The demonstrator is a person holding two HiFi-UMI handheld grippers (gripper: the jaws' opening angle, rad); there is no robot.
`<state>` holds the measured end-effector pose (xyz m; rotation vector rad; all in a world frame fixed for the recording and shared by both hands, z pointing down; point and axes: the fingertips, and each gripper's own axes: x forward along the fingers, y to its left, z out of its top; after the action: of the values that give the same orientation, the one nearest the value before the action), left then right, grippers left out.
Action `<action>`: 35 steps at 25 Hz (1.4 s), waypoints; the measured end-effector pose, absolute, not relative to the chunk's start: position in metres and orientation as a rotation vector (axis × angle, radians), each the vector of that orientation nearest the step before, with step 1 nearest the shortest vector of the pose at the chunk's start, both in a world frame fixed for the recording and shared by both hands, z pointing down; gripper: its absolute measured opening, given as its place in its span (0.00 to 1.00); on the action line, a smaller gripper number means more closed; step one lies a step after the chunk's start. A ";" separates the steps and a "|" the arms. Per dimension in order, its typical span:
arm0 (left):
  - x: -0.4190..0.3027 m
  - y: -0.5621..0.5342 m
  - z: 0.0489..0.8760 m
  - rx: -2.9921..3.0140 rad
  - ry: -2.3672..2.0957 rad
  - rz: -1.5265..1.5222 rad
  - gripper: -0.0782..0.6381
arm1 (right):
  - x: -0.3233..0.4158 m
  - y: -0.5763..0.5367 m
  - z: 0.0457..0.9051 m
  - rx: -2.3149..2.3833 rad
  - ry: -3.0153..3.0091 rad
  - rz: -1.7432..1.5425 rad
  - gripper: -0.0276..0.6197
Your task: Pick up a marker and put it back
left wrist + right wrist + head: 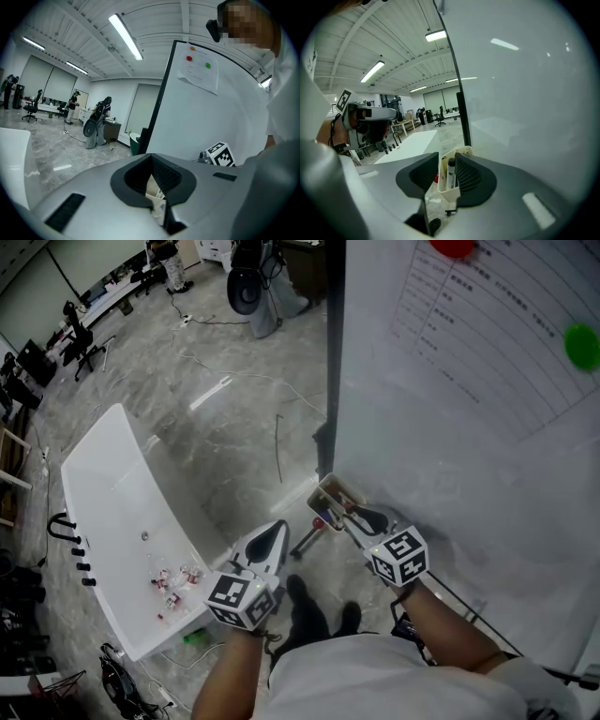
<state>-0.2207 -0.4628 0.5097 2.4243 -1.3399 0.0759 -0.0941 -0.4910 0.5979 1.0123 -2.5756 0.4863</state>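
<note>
A cream marker holder [330,491] hangs at the whiteboard's [450,446] lower left edge. In the right gripper view a marker [451,172] with a black cap and white body lies inside this holder [464,151]. My right gripper [447,159] stands over the holder with its jaws apart on either side of the marker; the pads do not press on it. In the head view the right gripper [342,507] points at the holder. My left gripper [278,526] hangs lower left of it, its pads meeting at the tip [151,157], nothing held.
A printed sheet with a red magnet [453,245] and a green magnet [581,343] is on the board. A white table [112,502] with small items [173,582] stands at left. The board's stand foot with a red part [319,521] rests on the grey floor.
</note>
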 end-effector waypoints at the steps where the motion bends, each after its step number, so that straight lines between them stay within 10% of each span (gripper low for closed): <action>1: -0.217 -0.461 0.507 2.434 -1.340 0.073 0.12 | -0.092 -0.490 0.592 1.020 -2.588 0.476 0.21; 20: -0.146 -0.373 0.376 2.610 -1.453 0.016 0.12 | -0.066 -0.381 0.348 1.047 -2.990 -0.054 0.05; 35: -0.143 -0.351 0.342 2.662 -1.519 -0.068 0.12 | -0.067 -0.359 0.325 0.999 -3.050 -0.073 0.05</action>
<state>-0.1435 -0.3510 0.3424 2.6621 -1.5189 -0.0684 -0.0667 -0.3586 0.3250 0.9989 -3.0495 -0.0730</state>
